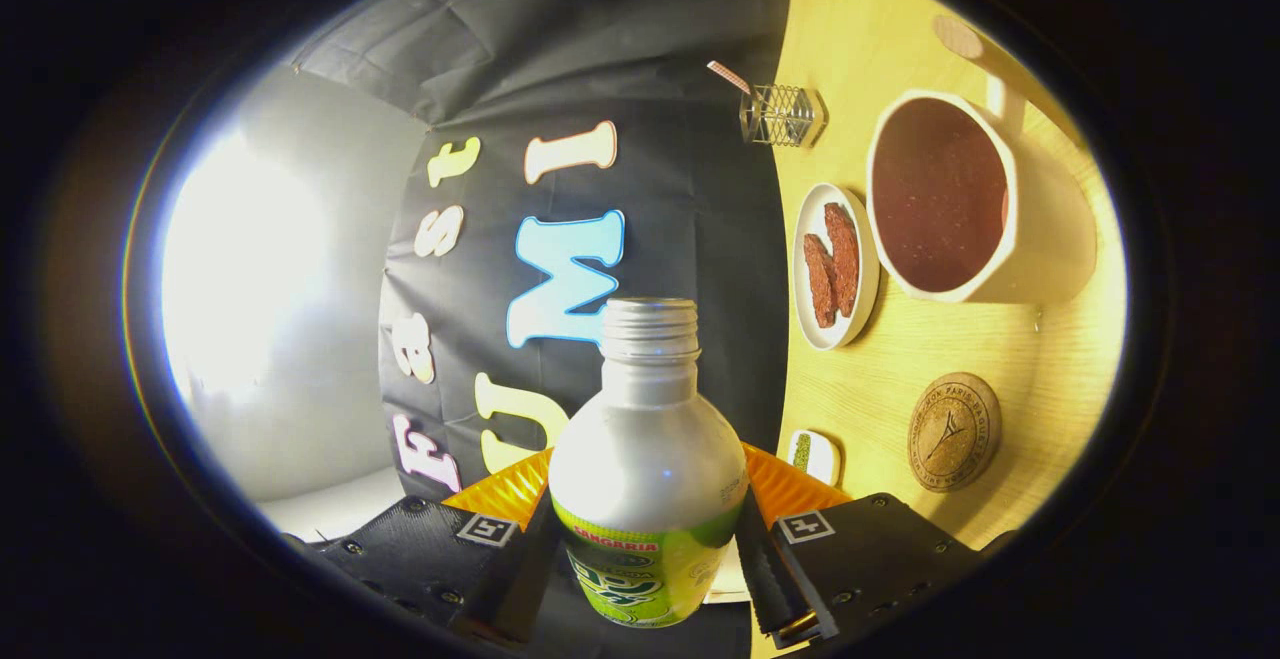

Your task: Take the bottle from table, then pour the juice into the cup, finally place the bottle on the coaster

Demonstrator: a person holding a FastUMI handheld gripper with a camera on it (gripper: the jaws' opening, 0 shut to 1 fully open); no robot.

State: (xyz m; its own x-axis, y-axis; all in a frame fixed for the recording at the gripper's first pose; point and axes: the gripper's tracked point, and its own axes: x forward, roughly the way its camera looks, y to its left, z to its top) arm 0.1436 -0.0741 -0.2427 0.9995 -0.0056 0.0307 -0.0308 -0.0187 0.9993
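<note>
My gripper [648, 539] is shut on a silver bottle [647, 459] with a green label, held between both fingers with its open threaded neck pointing away from me. The whole view is rolled sideways, so the wooden table [900, 379] stands to the right of the bottle. On it a large white cup [960, 199] with a handle shows its dark reddish inside, beyond and to the right of the bottle's neck. A round cork coaster [953, 431] lies nearer, just past the right finger.
A small white plate [835, 267] with two brown strips lies between the cup and the booth wall. A clear holder [780, 115] with a straw stands farther along the table. A small white dish [815, 457] sits close to the right finger.
</note>
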